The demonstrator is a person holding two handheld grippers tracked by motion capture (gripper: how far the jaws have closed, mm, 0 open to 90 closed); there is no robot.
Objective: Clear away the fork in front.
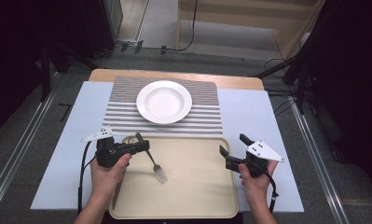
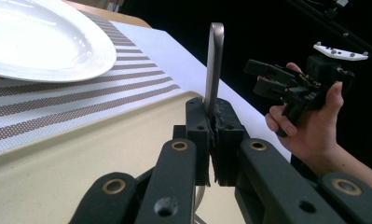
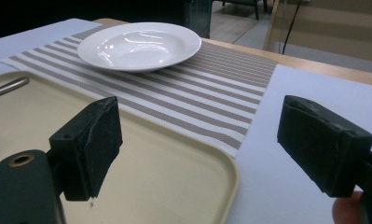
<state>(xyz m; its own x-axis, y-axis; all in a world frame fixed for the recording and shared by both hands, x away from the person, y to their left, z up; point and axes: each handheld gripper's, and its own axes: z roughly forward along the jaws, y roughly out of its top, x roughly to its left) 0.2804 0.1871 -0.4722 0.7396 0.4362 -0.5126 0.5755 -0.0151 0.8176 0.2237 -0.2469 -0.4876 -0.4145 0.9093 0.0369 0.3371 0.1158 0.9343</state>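
Fork [image 1: 154, 163]: pinched near its handle end by the left tool, over the left part of the tray; tines point toward the person and down, handle end points toward the mat. In the left gripper view the handle [image 2: 214, 65] rises upright from between the pads.
Left tool [image 1: 138, 145]: jaws pressed together on the fork handle; held in the left hand [image 1: 110, 170] at the tray's left rim, its cable trailing down beside the forearm.
Right tool [image 1: 233, 150]: jaws spread wide, nothing between them; held in the right hand [image 1: 254, 177] at the tray's right rim. In the right gripper view the two pads [image 3: 88, 144] stand well apart, one over the tray, the other over the blue sheet.
Tray [image 1: 197, 196]: beige, rounded corners, lying at the near edge of the surface, just in front of the mat.
Mat [image 1: 207, 116]: striped brown and white, beyond the tray, touching or just overlapping its far rim.
Plate [image 1: 164, 101]: white, deep, on the middle of the mat, well apart from the fork.
Blue sheet [image 1: 263, 121]: covers the surface under the mat and tray.
Surface [image 1: 174, 77]: wooden edge shows beyond the mat.
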